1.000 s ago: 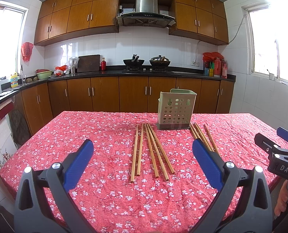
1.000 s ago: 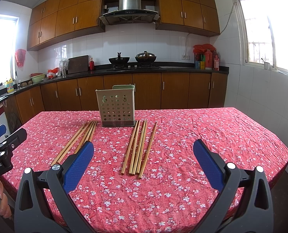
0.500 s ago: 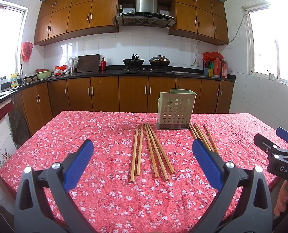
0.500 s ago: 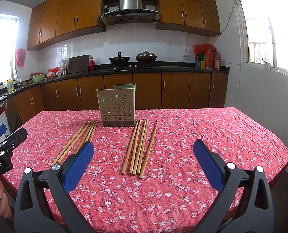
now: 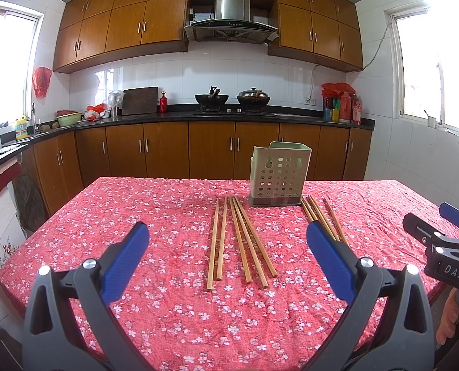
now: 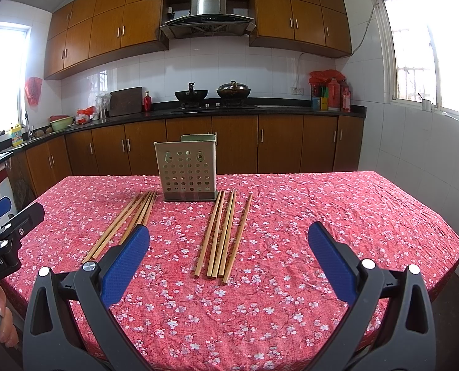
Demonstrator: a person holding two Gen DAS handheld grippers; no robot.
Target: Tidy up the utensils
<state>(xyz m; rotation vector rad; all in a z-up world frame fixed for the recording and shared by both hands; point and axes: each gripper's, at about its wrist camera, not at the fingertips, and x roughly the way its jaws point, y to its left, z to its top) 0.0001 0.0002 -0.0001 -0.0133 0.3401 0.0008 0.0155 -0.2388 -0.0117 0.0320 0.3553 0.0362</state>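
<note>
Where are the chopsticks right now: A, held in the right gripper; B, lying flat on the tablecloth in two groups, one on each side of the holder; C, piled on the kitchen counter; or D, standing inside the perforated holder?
B: one group of chopsticks lies flat on the red floral tablecloth to one side of the perforated holder, the other group on the opposite side, and both the left gripper and right gripper are open and empty.

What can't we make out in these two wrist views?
- Inside of the utensil holder: both views sit too low, its perforated front wall hides the contents.
- Right chopstick group: in the left wrist view, near ends hidden behind the left tongs' finger.
- Left chopstick group: in the right wrist view, partly covered by the right tongs' finger.
- Table near edge: cut off by the frame bottom.
</note>
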